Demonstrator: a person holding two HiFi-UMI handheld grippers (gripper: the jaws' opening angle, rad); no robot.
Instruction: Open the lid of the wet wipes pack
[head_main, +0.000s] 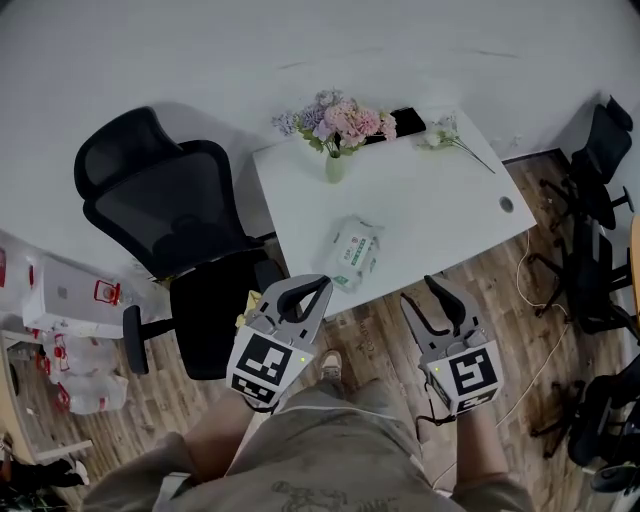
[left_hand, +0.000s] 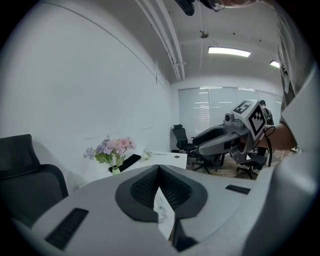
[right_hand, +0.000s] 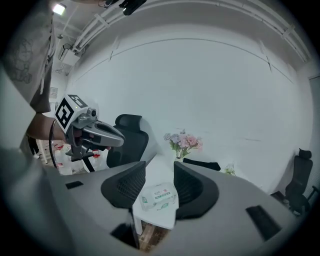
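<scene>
Wet wipes pack (head_main: 353, 252): one soft, flat pouch, white with green print, lies near the white tabletop's (head_main: 440, 200) front edge, at 12 o'clock just beyond both tools, touching neither. Left tool (head_main: 320, 287) is clenched on nothing. Right tool (head_main: 416, 289) is released, its ribbed dark pads (right_hand: 125, 186) apart. Farther off at 12 o'clock stands one vase of flowers (head_main: 338, 135).

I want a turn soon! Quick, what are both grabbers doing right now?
Left gripper: shut, holding nothing.
Right gripper: open, empty, not touching the wet wipes pack.
</scene>
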